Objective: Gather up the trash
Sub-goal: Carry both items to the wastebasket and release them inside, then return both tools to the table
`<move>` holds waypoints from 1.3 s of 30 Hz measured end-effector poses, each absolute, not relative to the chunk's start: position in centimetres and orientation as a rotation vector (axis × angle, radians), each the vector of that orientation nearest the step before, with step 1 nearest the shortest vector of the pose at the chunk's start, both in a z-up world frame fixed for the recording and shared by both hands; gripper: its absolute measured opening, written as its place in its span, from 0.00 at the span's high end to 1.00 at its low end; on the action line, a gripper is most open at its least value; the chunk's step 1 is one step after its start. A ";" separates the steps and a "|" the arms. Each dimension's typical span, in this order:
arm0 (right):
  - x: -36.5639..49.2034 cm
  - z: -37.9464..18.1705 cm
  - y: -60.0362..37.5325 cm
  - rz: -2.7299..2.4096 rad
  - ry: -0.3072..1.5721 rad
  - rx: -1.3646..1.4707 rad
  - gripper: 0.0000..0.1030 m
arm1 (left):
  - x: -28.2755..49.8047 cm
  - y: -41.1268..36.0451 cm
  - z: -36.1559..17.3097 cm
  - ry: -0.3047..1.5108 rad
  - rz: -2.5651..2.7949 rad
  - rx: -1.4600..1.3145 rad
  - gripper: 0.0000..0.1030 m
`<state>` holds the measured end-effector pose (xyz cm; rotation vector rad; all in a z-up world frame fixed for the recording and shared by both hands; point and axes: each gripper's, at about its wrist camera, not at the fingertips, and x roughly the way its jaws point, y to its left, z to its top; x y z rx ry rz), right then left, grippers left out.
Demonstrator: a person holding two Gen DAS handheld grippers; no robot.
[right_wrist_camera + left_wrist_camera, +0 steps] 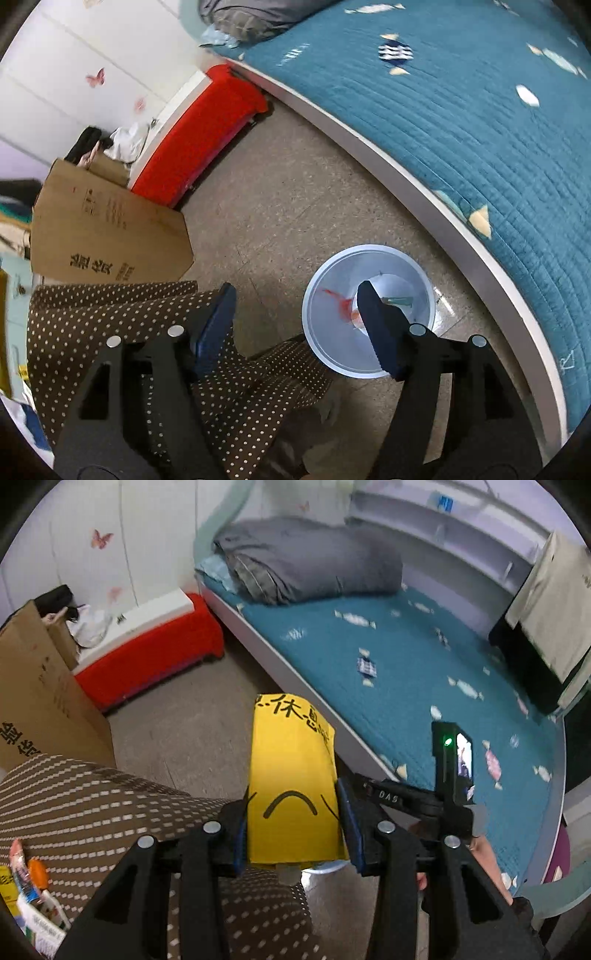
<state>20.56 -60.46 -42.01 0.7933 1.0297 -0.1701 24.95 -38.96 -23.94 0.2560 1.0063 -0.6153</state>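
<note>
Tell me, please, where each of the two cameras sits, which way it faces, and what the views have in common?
Left wrist: on the left gripper, angled down toward the bed; its fingers clamp a yellow carton; a patterned trouser leg shows.
Right wrist: on the right gripper, open, aimed down at the trash bin on the floor.
Shared: bed, red bench, cardboard box.

Home bedroom, bed (388,672) with teal quilt, grey duvet (310,561), probably butterfly wall stickers (101,539)

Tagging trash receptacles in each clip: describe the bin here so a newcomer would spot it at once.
Start at the bed with the teal quilt; on the floor beside its white edge stands a round pale-blue bin. It is the only round container there, with red and green scraps inside, unlike the flat cardboard box opposite.
</note>
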 end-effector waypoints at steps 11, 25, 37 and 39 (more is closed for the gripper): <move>15.5 -35.4 -64.3 -0.254 0.832 0.774 0.14 | 26.5 -45.0 -29.9 1.180 -0.639 0.310 0.60; 13.6 -29.8 -62.4 -0.279 0.737 0.709 0.06 | 27.0 -44.2 -29.1 1.164 -0.594 0.276 0.10; 12.1 -24.7 -58.5 -0.289 0.694 0.632 0.06 | 24.1 -39.8 -21.5 0.989 -0.586 0.218 0.10; 11.8 -23.5 -57.7 -0.290 0.685 0.615 0.06 | 23.2 -38.8 -19.9 0.950 -0.583 0.212 0.09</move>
